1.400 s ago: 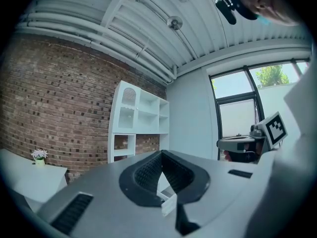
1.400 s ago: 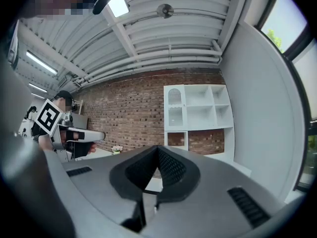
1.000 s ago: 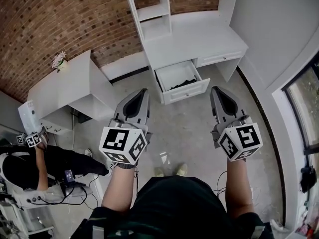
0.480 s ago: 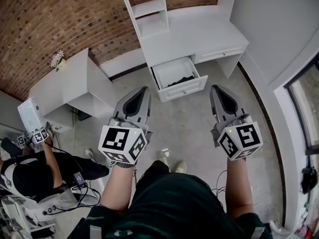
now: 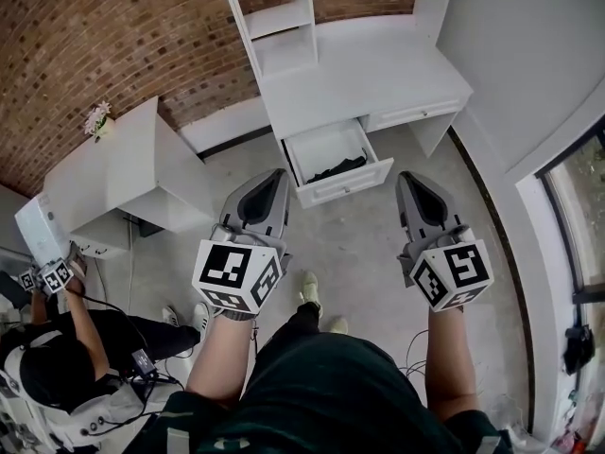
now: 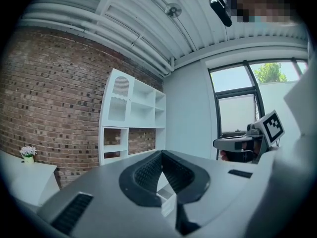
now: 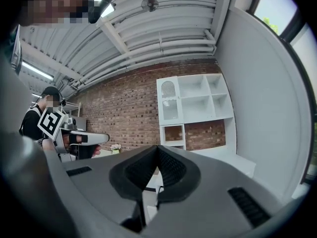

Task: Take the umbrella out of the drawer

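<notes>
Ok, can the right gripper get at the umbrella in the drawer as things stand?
Probably yes, after closing in. The drawer stands open, the dark umbrella lies uncovered inside, and the floor between holds no obstacle. The right gripper is short of it with jaws shut, so they must open first.

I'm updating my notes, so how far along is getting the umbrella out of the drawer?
Done: the drawer stands open, the dark umbrella lying inside. In hand: nothing; the left gripper and right gripper are both shut and empty, short of the desk. Still to do: reaching in, gripping and lifting it out.
</notes>
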The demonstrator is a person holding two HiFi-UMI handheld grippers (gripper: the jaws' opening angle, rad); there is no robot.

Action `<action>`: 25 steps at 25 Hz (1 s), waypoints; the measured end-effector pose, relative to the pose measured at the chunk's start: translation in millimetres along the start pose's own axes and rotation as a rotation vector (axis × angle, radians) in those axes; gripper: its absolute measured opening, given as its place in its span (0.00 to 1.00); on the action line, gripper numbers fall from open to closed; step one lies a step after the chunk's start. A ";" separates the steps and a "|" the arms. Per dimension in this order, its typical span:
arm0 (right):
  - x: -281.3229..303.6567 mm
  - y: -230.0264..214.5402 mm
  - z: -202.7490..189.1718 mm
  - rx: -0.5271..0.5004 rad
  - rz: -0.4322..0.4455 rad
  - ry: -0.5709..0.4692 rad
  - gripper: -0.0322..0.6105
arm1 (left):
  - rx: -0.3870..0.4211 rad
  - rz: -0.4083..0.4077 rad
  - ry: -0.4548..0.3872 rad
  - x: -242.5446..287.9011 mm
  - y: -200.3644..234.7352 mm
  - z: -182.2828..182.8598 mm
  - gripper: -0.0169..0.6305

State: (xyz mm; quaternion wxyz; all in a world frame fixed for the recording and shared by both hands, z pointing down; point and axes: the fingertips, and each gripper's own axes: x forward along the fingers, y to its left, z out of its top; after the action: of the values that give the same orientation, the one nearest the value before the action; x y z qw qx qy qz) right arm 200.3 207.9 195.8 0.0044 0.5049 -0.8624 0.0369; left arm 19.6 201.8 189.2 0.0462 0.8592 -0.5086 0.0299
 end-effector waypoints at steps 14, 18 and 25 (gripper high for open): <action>135.6 -24.9 -36.9 -0.016 -0.011 0.077 0.05 | -0.017 -0.047 0.016 108.6 97.3 -34.4 0.04; 167.7 -29.2 -54.9 -0.010 0.013 0.106 0.05 | -0.020 -0.063 0.035 133.2 115.8 -54.0 0.04; 212.4 -14.8 -86.7 -0.081 0.109 0.205 0.06 | -0.044 -0.079 0.056 154.7 146.4 -77.0 0.04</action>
State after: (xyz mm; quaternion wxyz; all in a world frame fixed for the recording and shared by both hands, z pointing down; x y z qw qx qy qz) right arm 106.5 21.7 292.6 0.1110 0.4501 -0.8844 0.0539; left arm -34.7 5.4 288.1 0.0805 0.8761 -0.4735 0.0411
